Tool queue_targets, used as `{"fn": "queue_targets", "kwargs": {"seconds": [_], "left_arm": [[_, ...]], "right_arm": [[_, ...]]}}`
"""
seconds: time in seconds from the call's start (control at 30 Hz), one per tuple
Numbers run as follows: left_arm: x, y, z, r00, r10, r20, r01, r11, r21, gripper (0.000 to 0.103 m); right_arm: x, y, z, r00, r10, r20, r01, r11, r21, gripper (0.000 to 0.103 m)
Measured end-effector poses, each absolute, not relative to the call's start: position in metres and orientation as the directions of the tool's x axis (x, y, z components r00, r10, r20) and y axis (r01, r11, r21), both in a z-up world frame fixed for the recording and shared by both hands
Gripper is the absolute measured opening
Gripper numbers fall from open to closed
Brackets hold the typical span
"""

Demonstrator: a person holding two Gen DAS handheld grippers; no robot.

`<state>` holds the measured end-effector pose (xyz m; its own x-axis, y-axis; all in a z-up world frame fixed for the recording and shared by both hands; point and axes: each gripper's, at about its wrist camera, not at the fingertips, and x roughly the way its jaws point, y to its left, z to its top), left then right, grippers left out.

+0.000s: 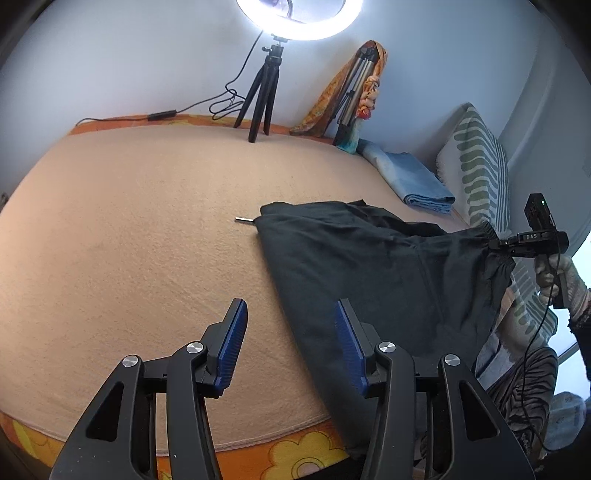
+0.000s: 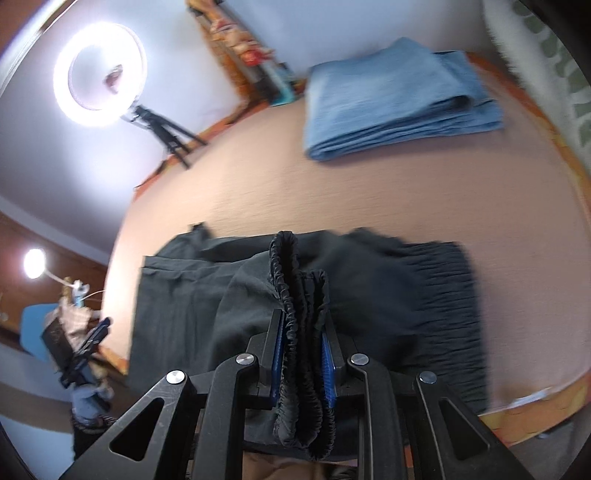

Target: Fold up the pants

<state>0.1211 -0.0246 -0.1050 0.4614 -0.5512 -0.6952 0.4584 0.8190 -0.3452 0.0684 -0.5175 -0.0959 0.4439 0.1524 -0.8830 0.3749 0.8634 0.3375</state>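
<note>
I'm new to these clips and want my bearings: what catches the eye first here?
The dark pants spread over the peach bed cover, their gathered elastic waistband clamped in the right tongs and lifted off the cover. The left tongs hang open and empty at the pants' left edge. A glaring ring light stands on a tripod at the far wall.

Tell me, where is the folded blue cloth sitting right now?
The folded blue cloth lies on the peach bed cover at its far side, beyond the dark pants, beside the green-patterned pillow.
</note>
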Motion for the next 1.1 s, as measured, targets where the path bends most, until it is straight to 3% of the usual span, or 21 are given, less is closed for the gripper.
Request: {"fn": "queue_targets", "kwargs": {"seconds": [0.17, 0.37, 0.57, 0.63, 0.73, 0.87, 1.03, 1.1], "left_arm": [[0.120, -0.030, -0.111, 0.420, -0.580, -0.698, 0.451, 0.801, -0.394, 0.053], [0.112, -0.039, -0.113, 0.405, -0.567, -0.717, 0.475, 0.801, -0.365, 0.054], [0.108, -0.041, -0.115, 0.400, -0.561, -0.724, 0.476, 0.803, -0.359, 0.054], [0.111, -0.040, -0.121, 0.375, -0.567, -0.734, 0.457, 0.802, -0.386, 0.054], [0.112, -0.038, -0.130, 0.338, -0.588, -0.735, 0.423, 0.793, -0.439, 0.054], [0.104, -0.041, -0.138, 0.307, -0.600, -0.739, 0.411, 0.783, -0.466, 0.054], [0.094, -0.048, -0.140, 0.296, -0.587, -0.754, 0.429, 0.787, -0.444, 0.054], [0.091, -0.050, -0.142, 0.290, -0.583, -0.759, 0.428, 0.788, -0.441, 0.054]], "right_arm": [[0.068, -0.533, -0.112, 0.418, 0.114, -0.901, 0.400, 0.867, 0.296, 0.017], [0.074, -0.534, -0.135, 0.363, 0.025, -0.932, 0.393, 0.902, 0.178, 0.018], [0.063, -0.501, -0.108, 0.400, -0.114, -0.910, 0.331, 0.943, 0.027, 0.040], [0.056, -0.483, -0.095, 0.436, -0.141, -0.889, 0.297, 0.955, -0.006, 0.044], [0.049, -0.450, -0.078, 0.478, -0.190, -0.857, 0.245, 0.966, -0.077, 0.058], [0.051, -0.422, -0.065, 0.499, -0.246, -0.831, 0.208, 0.965, -0.160, 0.060], [0.057, -0.448, -0.069, 0.448, -0.338, -0.828, 0.304, 0.928, -0.214, 0.060], [0.052, -0.462, -0.065, 0.459, -0.312, -0.832, 0.332, 0.929, -0.164, 0.060]]}}
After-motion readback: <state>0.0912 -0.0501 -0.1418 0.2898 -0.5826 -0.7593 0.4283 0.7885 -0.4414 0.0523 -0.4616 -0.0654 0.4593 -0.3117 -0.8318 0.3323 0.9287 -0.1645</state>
